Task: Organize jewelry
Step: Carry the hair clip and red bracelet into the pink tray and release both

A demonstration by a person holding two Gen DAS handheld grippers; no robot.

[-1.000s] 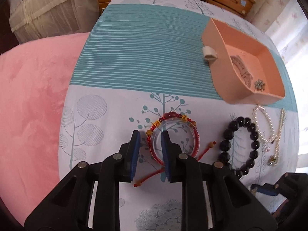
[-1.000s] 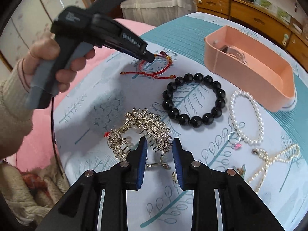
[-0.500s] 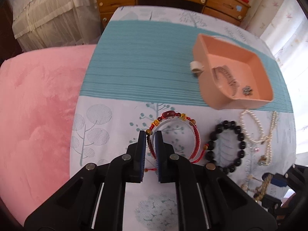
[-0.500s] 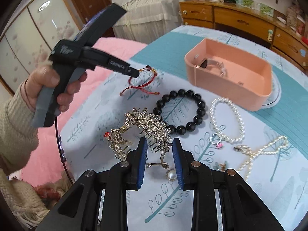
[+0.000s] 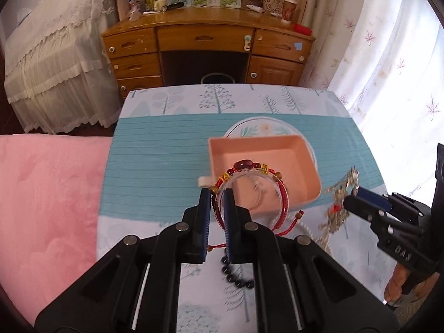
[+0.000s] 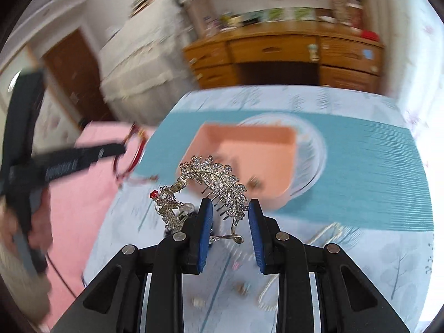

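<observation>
One bed under a pink blanket (image 5: pixel 47 194) fills the left, and one table (image 5: pixel 155 166) with a tree-print cloth crossed by a teal striped band stands against it. Beyond it are one wooden desk (image 5: pixel 205 41) with cluttered top, one white lace-covered piece of furniture (image 5: pixel 50 55) to the left, and a pale leaf-print curtain (image 5: pixel 388 55) to the right. One peach tray (image 5: pixel 277 144) sits on the teal band, partly over one round printed mat (image 5: pixel 263 126). Two grippers are in view. The left gripper (image 5: pixel 216 216) is clamped on the rim of one red bracelet (image 5: pixel 283 194) with red and gold beads, wound round a clear ring, and holds it in the air in front of the tray's near wall. The right gripper (image 6: pixel 230 222) grips the base of one gold rhinestone comb (image 6: pixel 216 177), leaf-shaped with a small red stone, also off the table and near the tray. One black bead bracelet (image 5: pixel 236 277) lies on the cloth below the left gripper. Pearl strands (image 6: pixel 327 233) lie blurred at the right; their number is unclear.
</observation>
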